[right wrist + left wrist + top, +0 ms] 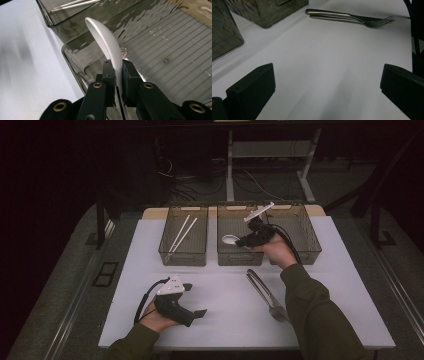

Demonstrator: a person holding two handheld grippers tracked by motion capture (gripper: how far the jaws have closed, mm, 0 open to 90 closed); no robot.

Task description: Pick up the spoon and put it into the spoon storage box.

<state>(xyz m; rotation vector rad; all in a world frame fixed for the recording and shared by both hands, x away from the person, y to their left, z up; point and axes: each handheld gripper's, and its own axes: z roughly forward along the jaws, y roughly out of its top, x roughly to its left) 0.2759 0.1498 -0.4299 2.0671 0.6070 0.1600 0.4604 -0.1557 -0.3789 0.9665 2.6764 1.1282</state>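
While the right gripper (118, 72) clamps a white spoon (105, 40) over the middle bin's rim (72, 62), left gripper (327, 82) agape above bare table (324, 50).

No legible text or labels anywhere

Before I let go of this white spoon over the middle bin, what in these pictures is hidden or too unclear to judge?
- White spoon handle: in the right gripper view, hidden between and below the right tongs clamped on it.
- Middle bin floor: in the high view, partly covered by the hand and tongs.
- Fork and utensil beside it: in the high view, the sleeve hides their near ends.
- Left tongs: open, cut off by the frame's bottom edge.
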